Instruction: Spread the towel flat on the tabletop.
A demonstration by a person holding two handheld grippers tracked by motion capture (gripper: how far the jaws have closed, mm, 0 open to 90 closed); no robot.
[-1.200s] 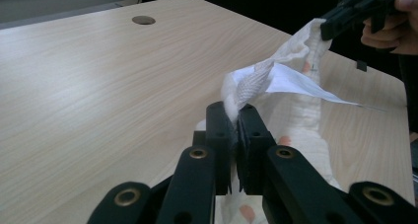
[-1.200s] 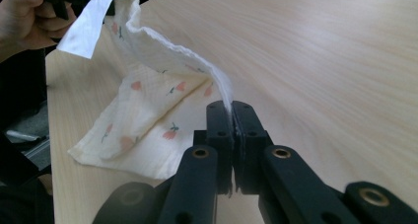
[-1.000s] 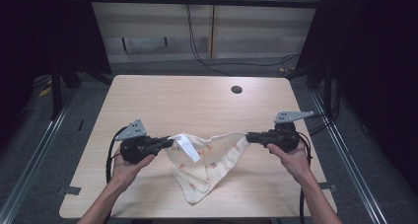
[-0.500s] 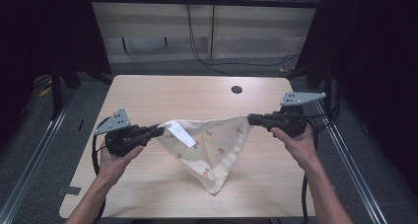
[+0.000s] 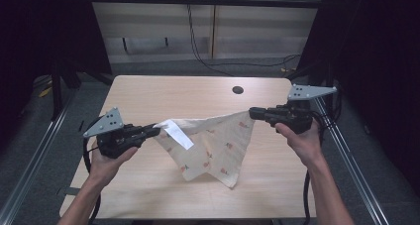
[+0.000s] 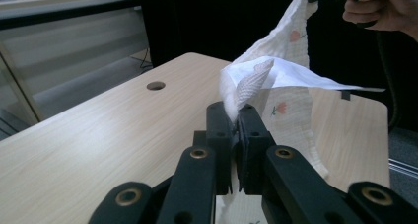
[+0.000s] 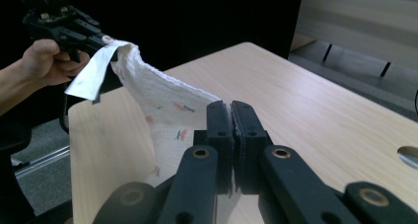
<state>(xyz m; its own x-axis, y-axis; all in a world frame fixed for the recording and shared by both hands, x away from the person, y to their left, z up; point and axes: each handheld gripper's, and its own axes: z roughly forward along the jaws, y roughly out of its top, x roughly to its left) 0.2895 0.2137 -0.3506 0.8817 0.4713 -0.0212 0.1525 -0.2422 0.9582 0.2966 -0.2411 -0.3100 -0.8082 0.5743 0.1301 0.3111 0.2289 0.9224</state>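
- Left gripper (image 5: 157, 131) at tabletop's left side, jaws clamped on one corner of the cloth (image 5: 213, 145); pinch seen up close in left gripper view (image 6: 237, 116).
- Right gripper (image 5: 252, 113) near tabletop's right edge, jaws pressed tight on the opposite corner of cloth; same in right gripper view (image 7: 230, 110).
- Cloth: cream, small red/orange print, stretched between the two grippers, top edge lifted off the tabletop (image 5: 163, 93).
- Lower part hung down in a point, tip resting on tabletop toward the near edge.
- White tag (image 5: 177, 134) stuck out from cloth just beside left gripper's jaws.
- Left hand (image 5: 106, 160) and right hand (image 5: 302, 138) wrapped round gripper handles, forearms in from bottom.
- Round hole (image 5: 237, 90) in tabletop, far side, well apart from cloth.
- Grippers well apart, right one slightly farther from person than left.
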